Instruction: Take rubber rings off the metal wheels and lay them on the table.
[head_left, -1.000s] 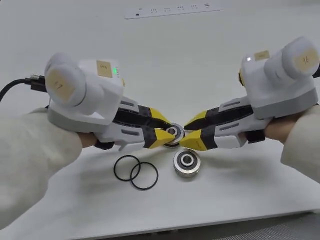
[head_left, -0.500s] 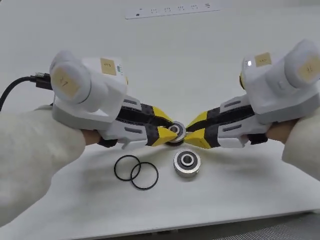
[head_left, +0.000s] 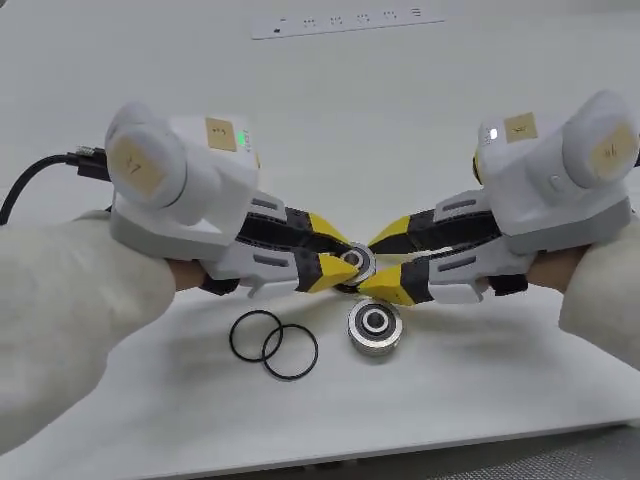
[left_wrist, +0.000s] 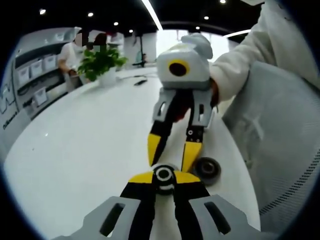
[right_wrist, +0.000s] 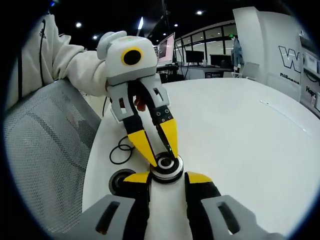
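**Which step is in hand, from the head view?**
Two thin black rubber rings (head_left: 274, 343) already lie overlapped on the white table (head_left: 480, 380); I judge another is being freed. My left gripper (head_left: 340, 257) pinches a small silver metal wheel (head_left: 354, 262) just above the tabletop; my right gripper (head_left: 369, 266) stands spread, one jaw either side of that wheel. A second wheel (head_left: 375, 327), silver with a dark band, rests just below them.

**And the left gripper view?**
My own jaws are pressed onto the held wheel; the right gripper's yellow tips straddle it from the far side; the second wheel sits near the table's edge.

**The right gripper view?**
A dark band circles the held wheel, and I take it for the ring. Next, I think, the right jaws must close on that band and peel it sideways without twisting the left grip.

**Room to move?**
Plenty of bare table beyond; the near edge lies close to the second wheel, so I would lay the ring further in.
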